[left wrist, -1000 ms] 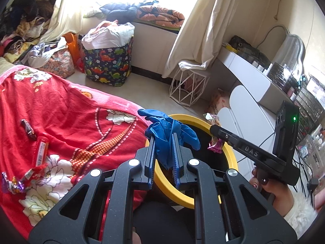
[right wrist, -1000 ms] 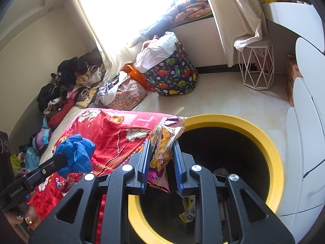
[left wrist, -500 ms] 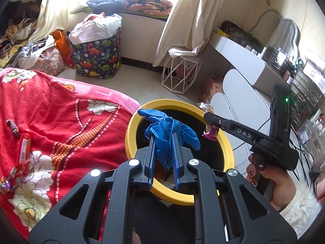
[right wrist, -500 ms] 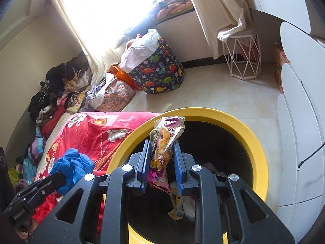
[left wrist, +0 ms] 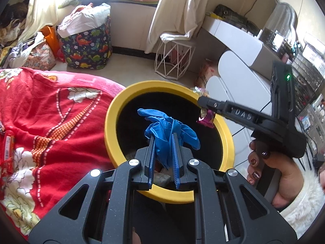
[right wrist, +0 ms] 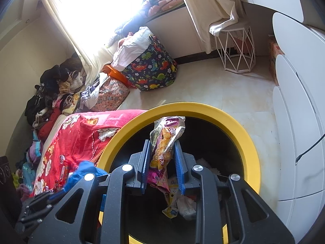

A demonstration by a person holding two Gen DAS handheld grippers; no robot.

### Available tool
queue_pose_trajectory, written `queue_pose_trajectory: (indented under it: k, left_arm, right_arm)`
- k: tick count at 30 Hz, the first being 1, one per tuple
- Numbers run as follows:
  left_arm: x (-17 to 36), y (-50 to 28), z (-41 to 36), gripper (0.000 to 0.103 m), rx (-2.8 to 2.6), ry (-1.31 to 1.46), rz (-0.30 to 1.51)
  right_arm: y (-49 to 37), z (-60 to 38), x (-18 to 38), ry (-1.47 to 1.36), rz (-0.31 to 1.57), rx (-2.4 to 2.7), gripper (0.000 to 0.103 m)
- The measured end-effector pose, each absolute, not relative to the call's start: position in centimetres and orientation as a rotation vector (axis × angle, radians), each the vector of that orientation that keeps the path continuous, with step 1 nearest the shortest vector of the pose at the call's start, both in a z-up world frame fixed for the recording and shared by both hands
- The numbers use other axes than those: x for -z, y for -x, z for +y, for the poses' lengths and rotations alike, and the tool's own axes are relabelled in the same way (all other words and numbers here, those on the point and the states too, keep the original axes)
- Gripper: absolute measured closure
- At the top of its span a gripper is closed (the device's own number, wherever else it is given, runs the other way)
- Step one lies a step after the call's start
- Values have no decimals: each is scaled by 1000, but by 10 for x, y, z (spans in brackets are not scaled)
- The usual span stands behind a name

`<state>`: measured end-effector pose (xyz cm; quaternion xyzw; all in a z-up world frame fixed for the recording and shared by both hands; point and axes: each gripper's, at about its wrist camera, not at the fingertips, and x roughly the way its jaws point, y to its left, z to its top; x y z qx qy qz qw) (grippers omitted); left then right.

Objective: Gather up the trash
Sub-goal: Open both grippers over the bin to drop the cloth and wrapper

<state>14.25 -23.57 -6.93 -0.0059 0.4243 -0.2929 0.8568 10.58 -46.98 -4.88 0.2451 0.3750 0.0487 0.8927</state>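
Left gripper (left wrist: 163,136) fingers clamping blue glove (left wrist: 168,130), right gripper (right wrist: 161,144) fingers clamping snack wrapper (right wrist: 165,140), both inside yellow bin rim (left wrist: 110,118)

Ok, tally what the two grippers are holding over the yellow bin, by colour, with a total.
Blue: 1, the crumpled glove in the left gripper.
Purple and yellow: 1, the snack wrapper between the right gripper's jaws.
Total: 2 held items, both over the bin.

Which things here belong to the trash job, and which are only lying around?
Job: blue glove in left tongs; snack wrapper in right tongs; yellow-rimmed bin.
Lying around: dinosaur-print basket, wire stool, red blanket.
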Motion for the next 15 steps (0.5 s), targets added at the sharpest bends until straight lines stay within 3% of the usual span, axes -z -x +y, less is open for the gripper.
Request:
queue_pose_trajectory:
  k: [2,4,7,9,12,15]
  left_arm:
    - [72,-144,-238,87,620,12,899]
    - [74,-146,-237,71,614,20,900]
    - [74,-148,-229,51,594,57,900]
    - [72,-149,-220,31,580,90,889]
    - [67,-151,-208,16,564,148,871]
    - [62,-152,-200,11,540,167,847]
  right_arm:
    - [-106,-472,49,-515,780,-94,77]
    - [-105,-476,50,-529,786,-89,60]
    - [-103,-479,50,-529,784,-72,54]
    - [-101,-480,50,-531,783,-64,48]
    - [-100,-480,49,-538,781,-58,42]
    - [-100,-476,47,-521,780,-61,40]
